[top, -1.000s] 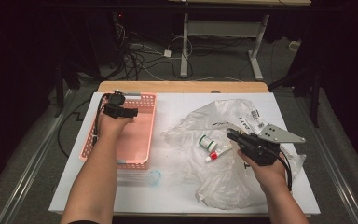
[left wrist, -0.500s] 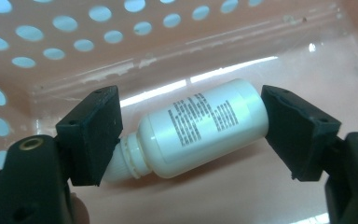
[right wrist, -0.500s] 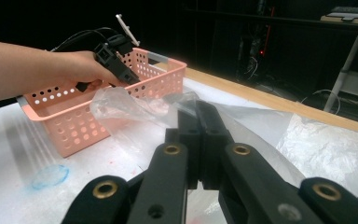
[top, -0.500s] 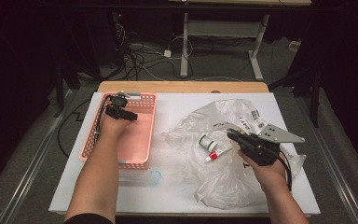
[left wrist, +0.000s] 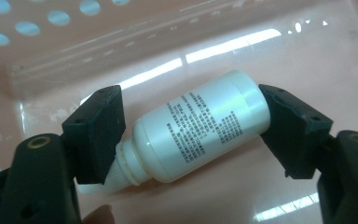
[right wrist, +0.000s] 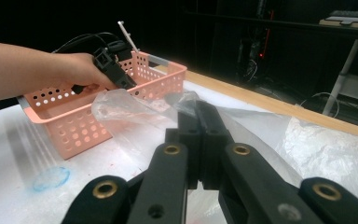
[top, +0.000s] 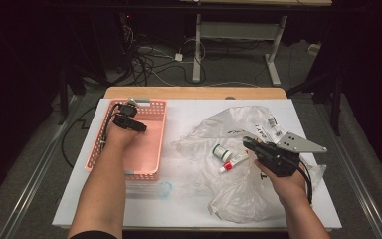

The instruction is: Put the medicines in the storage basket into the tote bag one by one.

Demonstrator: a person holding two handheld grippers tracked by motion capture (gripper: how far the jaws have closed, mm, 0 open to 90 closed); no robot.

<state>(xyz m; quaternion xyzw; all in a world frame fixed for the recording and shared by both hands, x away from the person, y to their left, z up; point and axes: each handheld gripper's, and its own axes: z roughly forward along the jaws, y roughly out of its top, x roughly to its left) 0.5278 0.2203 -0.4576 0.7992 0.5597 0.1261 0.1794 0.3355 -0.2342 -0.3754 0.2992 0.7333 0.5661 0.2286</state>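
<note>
White plastic bottle (left wrist: 200,130) lies lengthwise between the left tool's (left wrist: 191,133) jaws, gripped cap to base, low inside the pink basket (top: 151,107). Right tool (right wrist: 198,116), jaws closed, pinches the clear bag (top: 238,189) on the bench (top: 179,209).

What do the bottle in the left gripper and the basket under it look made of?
Bottle: likely glossy white plastic; smooth sheen, printed text, ribbed cap. Basket: shiny pink moulded plastic, judging by its punched round holes and bright reflections on its floor.
</note>
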